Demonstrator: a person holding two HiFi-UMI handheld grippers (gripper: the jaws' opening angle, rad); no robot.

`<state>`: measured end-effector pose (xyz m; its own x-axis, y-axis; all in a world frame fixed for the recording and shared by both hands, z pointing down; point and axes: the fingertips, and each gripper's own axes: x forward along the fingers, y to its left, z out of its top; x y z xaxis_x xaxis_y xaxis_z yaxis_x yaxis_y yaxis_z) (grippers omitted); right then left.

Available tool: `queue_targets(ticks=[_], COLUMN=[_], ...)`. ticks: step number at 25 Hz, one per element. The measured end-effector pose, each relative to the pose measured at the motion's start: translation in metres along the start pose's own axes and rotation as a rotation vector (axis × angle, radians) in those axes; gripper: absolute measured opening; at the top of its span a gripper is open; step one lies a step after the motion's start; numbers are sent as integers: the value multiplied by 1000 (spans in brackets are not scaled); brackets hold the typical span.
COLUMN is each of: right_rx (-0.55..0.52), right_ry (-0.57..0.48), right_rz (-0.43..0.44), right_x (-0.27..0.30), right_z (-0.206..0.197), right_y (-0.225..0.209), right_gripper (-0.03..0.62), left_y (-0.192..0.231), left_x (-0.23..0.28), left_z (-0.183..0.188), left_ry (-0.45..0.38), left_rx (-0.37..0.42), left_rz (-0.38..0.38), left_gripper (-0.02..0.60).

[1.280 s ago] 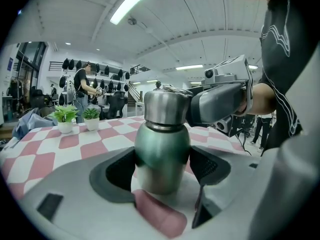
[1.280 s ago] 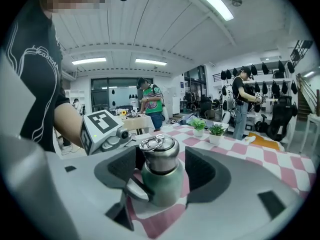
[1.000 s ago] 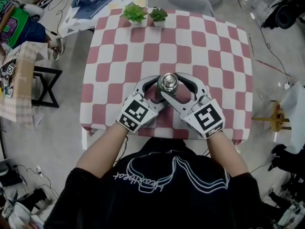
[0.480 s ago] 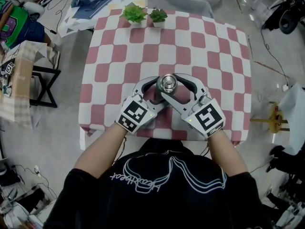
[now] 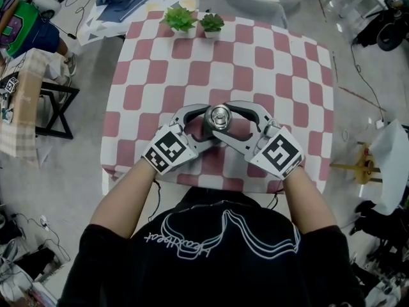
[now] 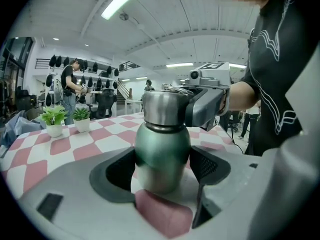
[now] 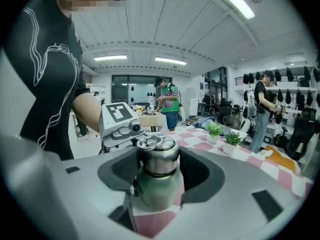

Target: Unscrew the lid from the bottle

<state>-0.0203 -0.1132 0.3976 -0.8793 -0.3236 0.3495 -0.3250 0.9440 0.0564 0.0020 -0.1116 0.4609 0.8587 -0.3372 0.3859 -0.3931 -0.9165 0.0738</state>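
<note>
From the head view the bottle's green body is almost wholly hidden beneath the two sets of fingers, and only the shiny top of the lid [image 5: 219, 114] shows between them. In the left gripper view its base is cut off by that gripper's own body. The left gripper [image 5: 204, 128] is clamped on the bottle [image 6: 162, 149], its dark fingers [image 6: 116, 170] pressing either side of the rounded body low down. The right gripper [image 5: 234, 116] comes in from the other side, its fingers [image 7: 198, 170] closed on the lid above. The bottle stands upright on the near half of the checked table [image 5: 255, 59]: matte green below, a steel lid with a wire loop on top. Potted plants [image 5: 180, 18] stand at the far edge.
</note>
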Motion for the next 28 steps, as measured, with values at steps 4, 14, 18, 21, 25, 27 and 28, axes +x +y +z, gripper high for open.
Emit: queue_targets(ticks=[4,14,18,21,25,27,28], right_rx=[-22,-95,-113,-140,-154,-145,-137], right_ry=[-4,-10,-2,8,24,31,31], right_rz=[62,229,284,317,330,323,317], right_x=[0,3,5,5,4,4,4], right_z=[2,3,2,3,2,1,1], right_y=[2,6,7,9,8,8,9], right_gripper=[249,247,247,247,247,249,252], left_y=[-1,-2,-2,-3,-3,-3,-3], left_x=[-1,-5,-6,-7,-7,-7,-7], left_z=[0,-2,-4,-4,-3,-3,-3], left_ry=[9,53,86,98,94,87,85], left_rx=[28,107,129,140,142,135,131], left_rz=[-68,-272,-340,-362,-357,-345,-336], left_gripper=[345,345,345,345,345,345,345])
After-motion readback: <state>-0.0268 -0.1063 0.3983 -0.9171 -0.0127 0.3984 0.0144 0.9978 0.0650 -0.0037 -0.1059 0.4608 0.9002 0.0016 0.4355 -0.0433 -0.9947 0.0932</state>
